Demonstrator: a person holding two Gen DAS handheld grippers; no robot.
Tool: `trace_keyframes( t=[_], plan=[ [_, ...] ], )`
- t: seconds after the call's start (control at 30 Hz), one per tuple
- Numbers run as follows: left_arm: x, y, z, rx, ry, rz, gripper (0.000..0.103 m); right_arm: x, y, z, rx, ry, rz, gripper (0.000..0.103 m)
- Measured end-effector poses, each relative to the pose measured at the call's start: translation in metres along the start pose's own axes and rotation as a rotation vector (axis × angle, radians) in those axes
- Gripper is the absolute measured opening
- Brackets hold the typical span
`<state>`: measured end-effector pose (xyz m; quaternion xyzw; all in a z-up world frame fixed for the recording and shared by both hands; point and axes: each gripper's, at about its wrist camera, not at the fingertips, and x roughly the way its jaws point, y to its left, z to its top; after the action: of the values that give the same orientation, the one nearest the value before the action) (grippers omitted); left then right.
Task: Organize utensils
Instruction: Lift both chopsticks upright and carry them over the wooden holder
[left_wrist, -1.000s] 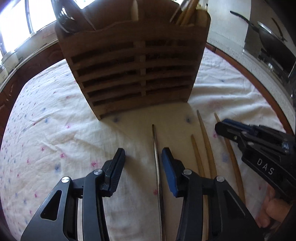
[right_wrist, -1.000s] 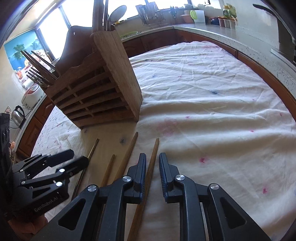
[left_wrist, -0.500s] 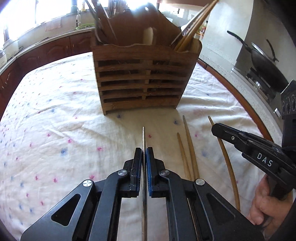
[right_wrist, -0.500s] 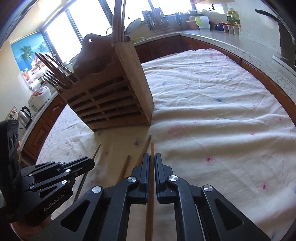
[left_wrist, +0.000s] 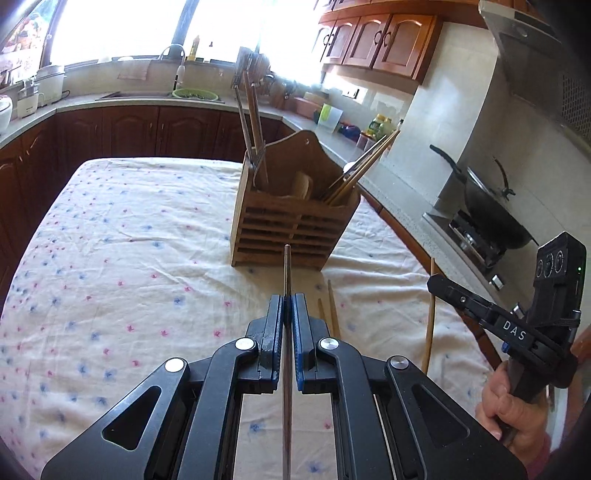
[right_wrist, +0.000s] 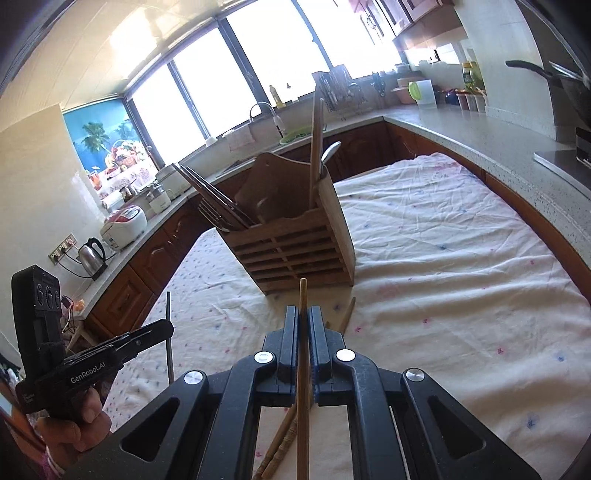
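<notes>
A slatted wooden utensil holder (left_wrist: 295, 229) (right_wrist: 295, 247) stands on the flowered tablecloth, with chopsticks and spoons standing in it. My left gripper (left_wrist: 287, 299) is shut on a thin metal chopstick (left_wrist: 286, 269) and holds it above the cloth, pointing at the holder; it also shows in the right wrist view (right_wrist: 168, 332). My right gripper (right_wrist: 303, 310) is shut on a wooden chopstick (right_wrist: 303, 295), lifted too; it shows in the left wrist view (left_wrist: 430, 306). Two wooden chopsticks (left_wrist: 332, 310) (right_wrist: 347, 314) lie on the cloth in front of the holder.
The tablecloth (left_wrist: 129, 240) covers the table. A counter with sink (left_wrist: 147, 96) runs behind. A wok on a stove (left_wrist: 487, 206) sits to the right. A kettle (right_wrist: 92, 254) and rice cooker (right_wrist: 123, 225) stand on the left counter.
Both grippers closed on chopsticks lying on the cloth, the left on the metal one, the right on a wooden one, then lifted them up and back from the holder.
</notes>
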<state>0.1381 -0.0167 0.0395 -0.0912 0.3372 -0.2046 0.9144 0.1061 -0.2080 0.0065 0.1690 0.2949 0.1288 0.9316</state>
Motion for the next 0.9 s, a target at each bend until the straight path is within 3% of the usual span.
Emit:
trace_keyframes(
  t=[0.37, 0.9],
  plan=[
    [-0.052, -0.005, 0.014, 0.008, -0.12, -0.028, 0.004, -0.051, 0.028, 0.026, -0.076, -0.154, 0.02, 0.005],
    [-0.061, 0.0, 0.028, -0.003, -0.177, -0.003, 0.004, -0.055, 0.029, 0.043, -0.093, -0.206, 0.009, 0.005]
  ],
)
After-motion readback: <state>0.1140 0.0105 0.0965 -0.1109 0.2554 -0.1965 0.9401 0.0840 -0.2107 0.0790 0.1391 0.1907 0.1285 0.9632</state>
